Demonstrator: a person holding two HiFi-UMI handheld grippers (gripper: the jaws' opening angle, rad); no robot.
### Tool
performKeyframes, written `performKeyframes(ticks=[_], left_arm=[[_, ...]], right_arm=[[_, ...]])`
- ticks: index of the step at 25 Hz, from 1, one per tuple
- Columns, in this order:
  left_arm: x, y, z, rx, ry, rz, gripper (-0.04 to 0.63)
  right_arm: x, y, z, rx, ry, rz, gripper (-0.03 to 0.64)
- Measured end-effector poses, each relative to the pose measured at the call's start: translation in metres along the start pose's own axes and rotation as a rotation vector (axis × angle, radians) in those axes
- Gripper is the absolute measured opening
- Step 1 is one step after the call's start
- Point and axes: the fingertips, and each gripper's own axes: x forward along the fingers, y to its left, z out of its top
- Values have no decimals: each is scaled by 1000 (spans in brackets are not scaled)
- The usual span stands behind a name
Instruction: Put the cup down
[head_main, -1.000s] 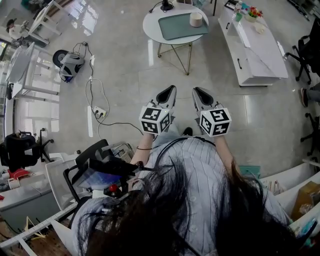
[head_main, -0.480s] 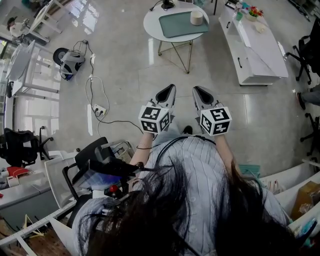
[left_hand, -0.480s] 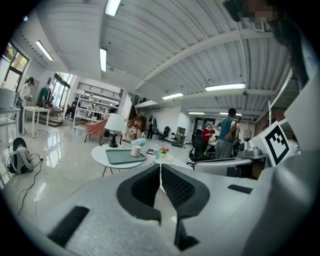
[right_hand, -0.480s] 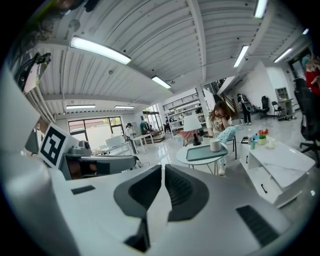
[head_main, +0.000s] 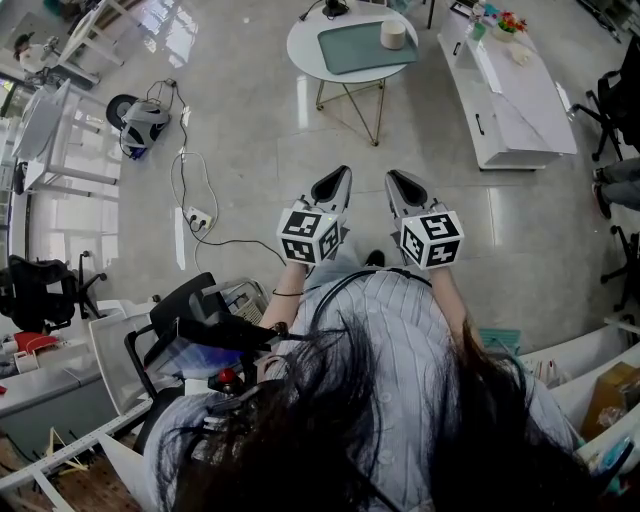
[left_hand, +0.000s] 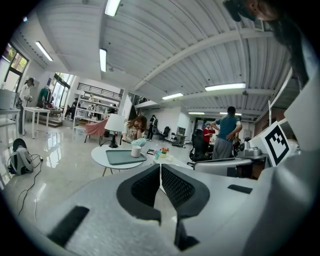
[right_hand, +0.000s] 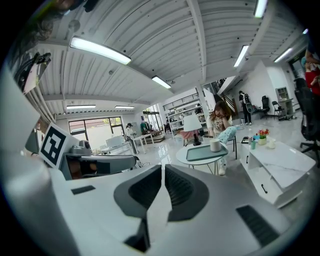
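The cup (head_main: 392, 37) stands on the round tabletop (head_main: 300, 55) at twelve o'clock, well apart from the left gripper (head_main: 338, 182) and right gripper (head_main: 398, 184). Both jaws are clenched and empty. The step looks done, so hold clear.

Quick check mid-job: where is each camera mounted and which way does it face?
Head view: on the person's head, facing steeply down; shows hair, striped shirt, forearms, left gripper and right gripper.
Left gripper view: on the left gripper, looking along its shut fingers across the room.
Right gripper view: on the right gripper, likewise along its shut fingers.
Shared: all three show the round table with the cup ahead.
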Motion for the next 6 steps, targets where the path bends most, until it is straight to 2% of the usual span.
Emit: performKeyframes(ticks=[6], left_arm=[[1,2,4,4,0,1,17]], right_arm=[[2,0,4,-3,-1,0,44]])
